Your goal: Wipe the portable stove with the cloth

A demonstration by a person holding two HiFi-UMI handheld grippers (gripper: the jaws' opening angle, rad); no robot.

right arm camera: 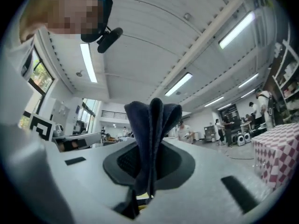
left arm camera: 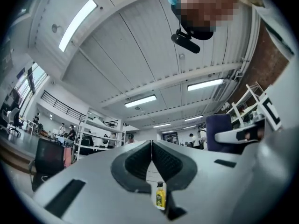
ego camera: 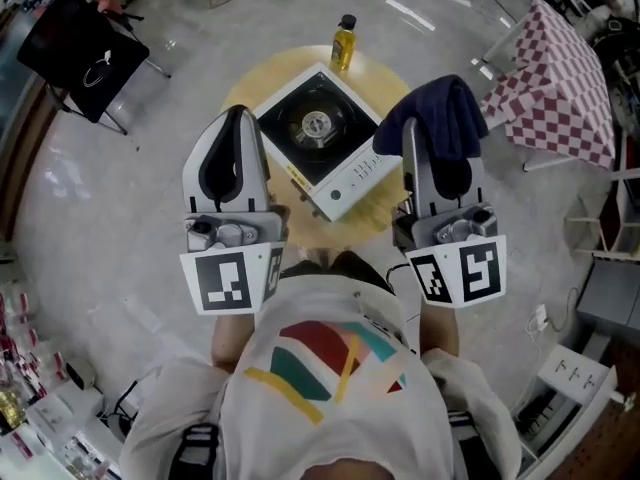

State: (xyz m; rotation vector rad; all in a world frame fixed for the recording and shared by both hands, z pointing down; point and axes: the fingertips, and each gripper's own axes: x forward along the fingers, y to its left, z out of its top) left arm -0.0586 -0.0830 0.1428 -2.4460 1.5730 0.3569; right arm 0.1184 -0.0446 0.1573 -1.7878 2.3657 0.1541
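Nearest the person, the left gripper (ego camera: 238, 118) is hovering with its jaws pressed together on nothing, tilting upward, probably free to steady the stove when needed; beside it the right gripper (ego camera: 412, 146) is pinching a dark navy folded cloth (ego camera: 442, 116) by its fold, so the loose bulk is standing out past the jaw tips as a wiping pad; just beyond both, the white square portable stove (ego camera: 322, 136), black-topped with a round burner, is sitting cornerwise on a round pale wooden table (ego camera: 245, 93), its control panel facing the person, putting the top within reach; the cloth is overlapping the stove's right corner in the head view, yet both grippers are pointing toward the ceiling, so I judge it is not touching and no wiping is under way; at the table's far edge a small yellow bottle (ego camera: 343, 43) with a black cap is standing upright, apart from the stove; farther right, a red-and-white checked covering (ego camera: 555, 78) is draping over a frame.
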